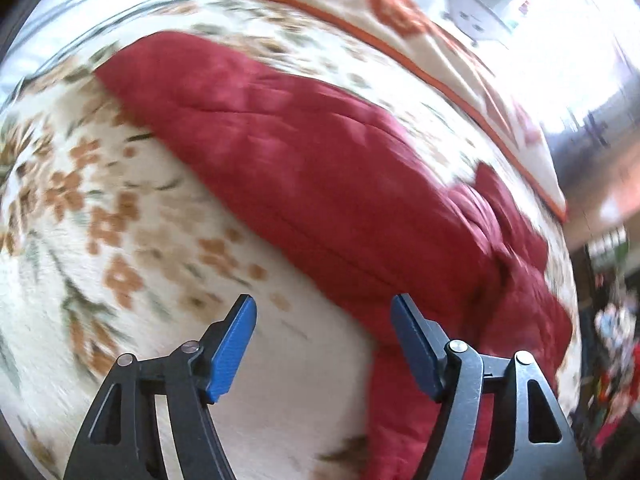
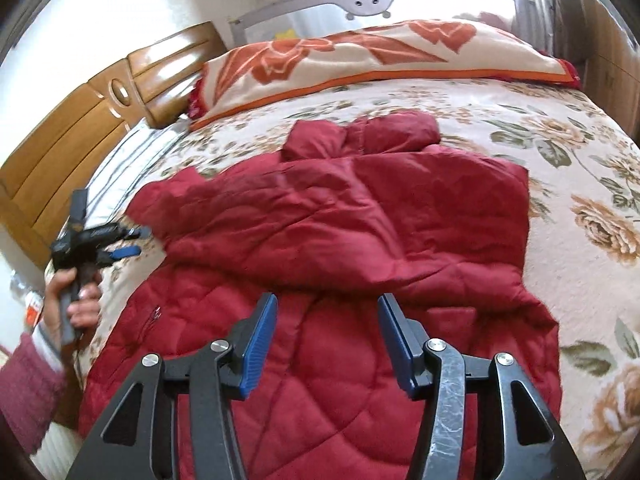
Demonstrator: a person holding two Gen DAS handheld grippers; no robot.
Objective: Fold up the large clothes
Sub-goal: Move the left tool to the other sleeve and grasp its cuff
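Red jacket lying lengthwise ahead under our right claw, nearer one; left claw hovering beside its left edge; both claws released, gripping nothing.

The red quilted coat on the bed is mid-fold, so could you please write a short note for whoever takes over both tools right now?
Left tool: open and empty, off the coat's left edge, above the cream floral bedspread.
Right tool: open and empty, above the lower half of the red quilted coat.
Coat: flat on the bedspread, hood toward the orange-flowered folded blanket.
Done: one side, apparently with its sleeve, is folded across the chest.
Left: the lower half looks unfolded, so the hood and the hem probably need folding in next. The opposite side cannot be judged from here.
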